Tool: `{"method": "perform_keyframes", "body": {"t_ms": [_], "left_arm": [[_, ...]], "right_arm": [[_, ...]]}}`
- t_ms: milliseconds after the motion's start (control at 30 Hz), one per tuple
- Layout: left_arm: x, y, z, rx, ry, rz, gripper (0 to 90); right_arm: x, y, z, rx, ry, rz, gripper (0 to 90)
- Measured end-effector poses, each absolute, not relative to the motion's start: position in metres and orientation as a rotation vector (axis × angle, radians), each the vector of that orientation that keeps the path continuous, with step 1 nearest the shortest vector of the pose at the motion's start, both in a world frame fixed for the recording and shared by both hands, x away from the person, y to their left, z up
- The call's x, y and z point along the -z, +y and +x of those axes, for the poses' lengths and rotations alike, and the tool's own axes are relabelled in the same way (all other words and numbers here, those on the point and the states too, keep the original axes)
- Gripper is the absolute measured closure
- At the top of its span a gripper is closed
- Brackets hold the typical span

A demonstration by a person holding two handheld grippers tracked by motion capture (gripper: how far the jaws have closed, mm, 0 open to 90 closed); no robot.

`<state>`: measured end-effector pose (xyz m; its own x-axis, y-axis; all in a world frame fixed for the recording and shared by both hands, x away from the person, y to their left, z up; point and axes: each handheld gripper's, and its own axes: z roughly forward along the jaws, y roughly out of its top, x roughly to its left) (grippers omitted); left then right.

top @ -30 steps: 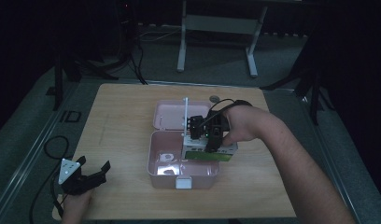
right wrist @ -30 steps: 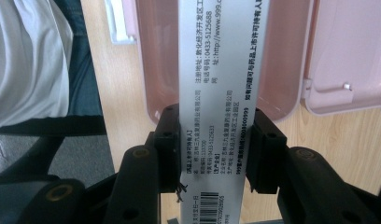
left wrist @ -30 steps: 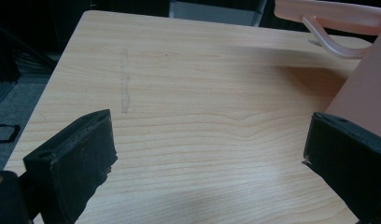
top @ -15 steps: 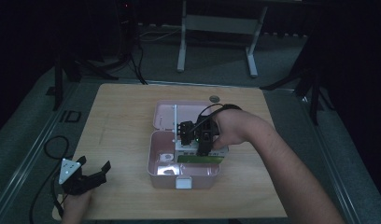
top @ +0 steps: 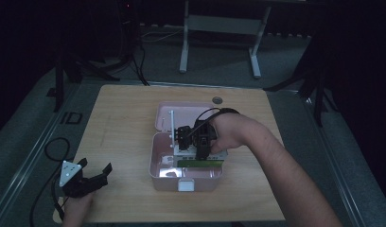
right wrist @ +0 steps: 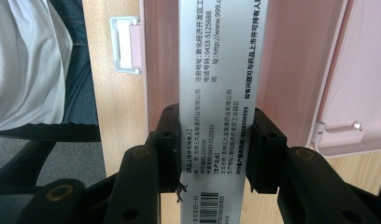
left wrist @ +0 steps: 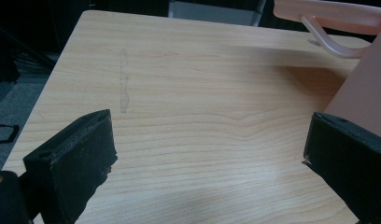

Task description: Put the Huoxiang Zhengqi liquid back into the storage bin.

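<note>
Left gripper [top: 89, 176]: rested near the table's [top: 125, 118] front left corner, jaws spread wide over bare wood, nothing held.
Pink box [top: 165, 165]: set open at the table's middle, lid laid back behind it.
Medicine carton [right wrist: 216, 93]: clamped on both narrow sides, held over the box interior.
Right gripper [top: 196, 142]: jaws closed on the carton above the box.
</note>
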<state>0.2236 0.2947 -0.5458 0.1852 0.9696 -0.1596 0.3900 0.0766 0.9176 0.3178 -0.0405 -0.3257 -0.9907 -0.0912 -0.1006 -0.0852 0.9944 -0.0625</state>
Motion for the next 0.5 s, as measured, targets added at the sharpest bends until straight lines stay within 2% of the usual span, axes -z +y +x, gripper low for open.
{"method": "perform_keyframes", "body": {"t_ms": [500], "left_arm": [[0.546,0.295,0.224,-0.749,1.369,1.484,2.4]], "right_arm": [[0.341,-0.034,0.315,0.107,3.054,-0.155,61.9]]}}
